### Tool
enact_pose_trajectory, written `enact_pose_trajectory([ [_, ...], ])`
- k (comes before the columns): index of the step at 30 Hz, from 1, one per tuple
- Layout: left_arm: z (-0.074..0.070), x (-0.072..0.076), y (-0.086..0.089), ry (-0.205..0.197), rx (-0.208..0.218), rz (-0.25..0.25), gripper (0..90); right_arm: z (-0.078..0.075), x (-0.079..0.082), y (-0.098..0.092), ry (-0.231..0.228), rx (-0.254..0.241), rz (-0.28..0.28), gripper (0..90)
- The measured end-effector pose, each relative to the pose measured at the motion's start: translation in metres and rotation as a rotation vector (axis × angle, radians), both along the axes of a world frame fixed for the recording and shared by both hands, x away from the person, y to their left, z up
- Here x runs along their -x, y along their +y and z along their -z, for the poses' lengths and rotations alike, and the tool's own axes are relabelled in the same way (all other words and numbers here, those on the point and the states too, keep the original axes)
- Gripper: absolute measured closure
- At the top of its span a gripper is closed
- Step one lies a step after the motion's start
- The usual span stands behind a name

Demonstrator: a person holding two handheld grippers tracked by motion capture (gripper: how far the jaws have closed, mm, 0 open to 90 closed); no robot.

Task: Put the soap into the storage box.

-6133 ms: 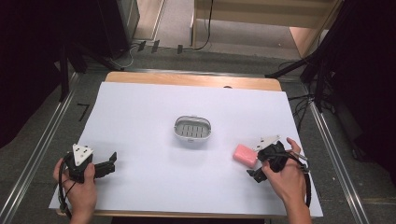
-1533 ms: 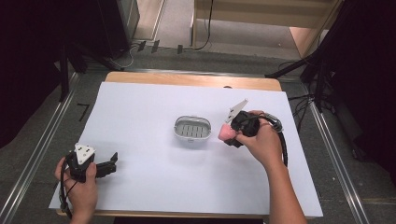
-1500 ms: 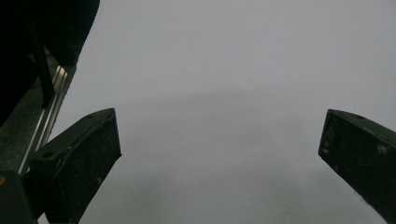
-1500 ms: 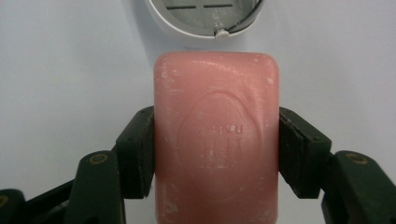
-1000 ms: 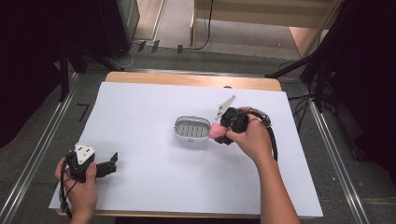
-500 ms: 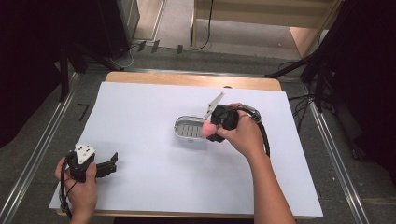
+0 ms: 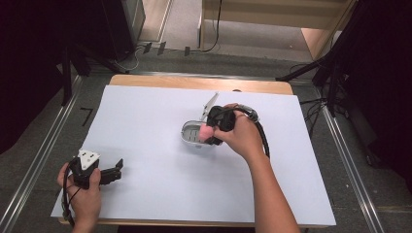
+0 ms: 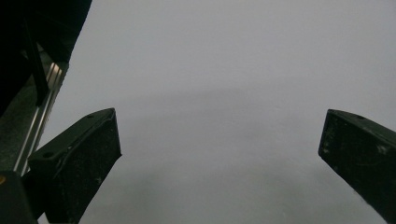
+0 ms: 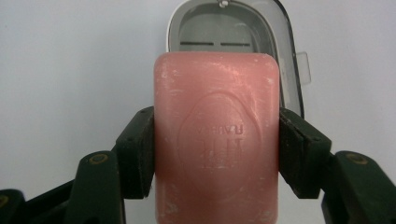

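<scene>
A pink bar of soap [image 9: 215,135] is clamped between the two black jaws of my right gripper [image 9: 215,154]. In the high view that right gripper [image 7: 210,133] holds the soap [image 7: 207,132] over the right end of a grey oval soap dish [image 7: 190,134] in the middle of the table. The dish [image 9: 233,28] lies just beyond the soap, its slotted floor bare. My left gripper [image 7: 112,171] rests at the table's front left corner, and its jaws stand wide apart over the white surface [image 8: 219,93] with nothing between them.
A white sheet [image 7: 145,121] covers the wooden table [image 7: 194,82]. Metal rails [image 7: 43,155] run along both sides of the table. A cable [image 7: 265,141] trails from the right gripper over the person's wrist. Dark stands and a floor lie beyond the far edge.
My right gripper has carried the soap from the table's right side leftward to the dish and now hangs over it. The left gripper has stayed put.
</scene>
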State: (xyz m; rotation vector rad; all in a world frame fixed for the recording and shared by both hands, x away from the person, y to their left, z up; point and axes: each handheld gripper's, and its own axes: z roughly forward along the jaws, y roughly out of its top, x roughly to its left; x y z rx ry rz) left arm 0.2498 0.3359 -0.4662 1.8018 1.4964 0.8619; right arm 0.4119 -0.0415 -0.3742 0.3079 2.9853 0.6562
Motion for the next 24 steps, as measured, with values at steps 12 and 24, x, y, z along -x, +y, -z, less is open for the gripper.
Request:
enact_pose_trajectory([
  [12, 0.000, -0.001, -0.001, 0.002, -0.008, 0.002, 0.0, 0.006, -0.010, 0.026, 0.005, 0.029, -0.034, 38.7],
  [24, 0.000, 0.000, -0.001, 0.001, -0.008, 0.004, 0.0, 0.010, -0.017, 0.041, 0.005, 0.060, -0.059, 38.7],
])
